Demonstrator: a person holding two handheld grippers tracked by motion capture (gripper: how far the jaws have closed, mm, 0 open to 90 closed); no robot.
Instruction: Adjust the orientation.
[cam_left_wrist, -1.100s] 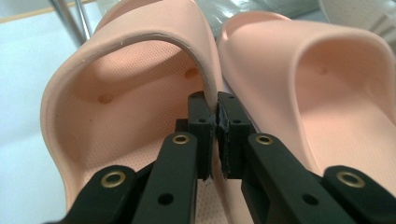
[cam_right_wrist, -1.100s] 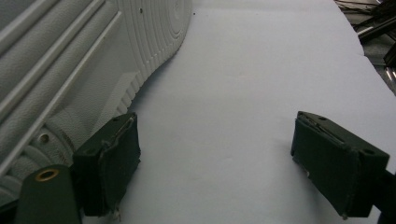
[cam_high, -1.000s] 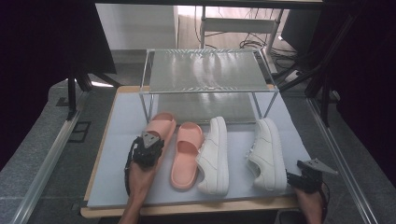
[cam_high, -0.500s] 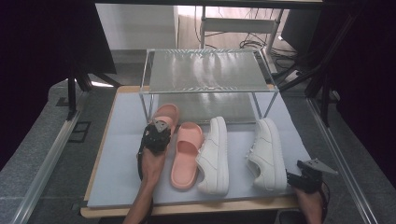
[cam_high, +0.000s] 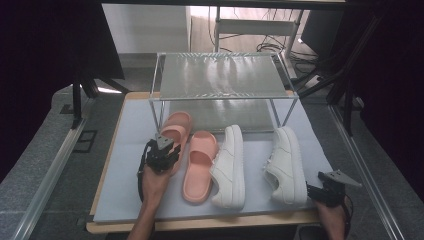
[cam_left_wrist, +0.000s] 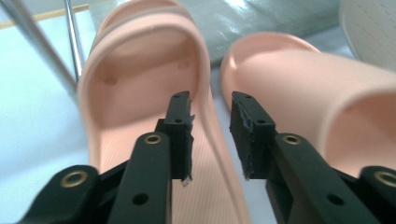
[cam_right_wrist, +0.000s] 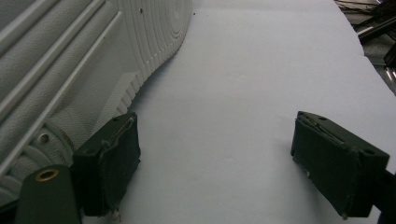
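Observation:
Two pink slippers lie side by side on the mat, the left slipper (cam_high: 176, 127) with its toe under the rack and the right slipper (cam_high: 200, 165) beside it. My left gripper (cam_high: 167, 147) sits at the left slipper's heel. In the left gripper view the left gripper (cam_left_wrist: 211, 100) straddles that slipper's (cam_left_wrist: 140, 93) side wall, one jaw inside and one outside. Its jaws have just been opening, and a gap shows on each side of the wall. My right gripper (cam_high: 314, 190) rests open at the mat's front right, next to a white sneaker (cam_right_wrist: 60, 60).
Two white sneakers (cam_high: 230, 167) (cam_high: 287, 165) lie to the right of the slippers. A metal shelf rack (cam_high: 222, 75) stands at the back of the blue-grey mat (cam_high: 130, 135), with a rack leg (cam_left_wrist: 42, 42) close to the left slipper. Dark floor surrounds the table.
The left slipper has been slid forward, toe under the rack. The left gripper then eased back a little and its jaws parted. The right gripper has stayed put.

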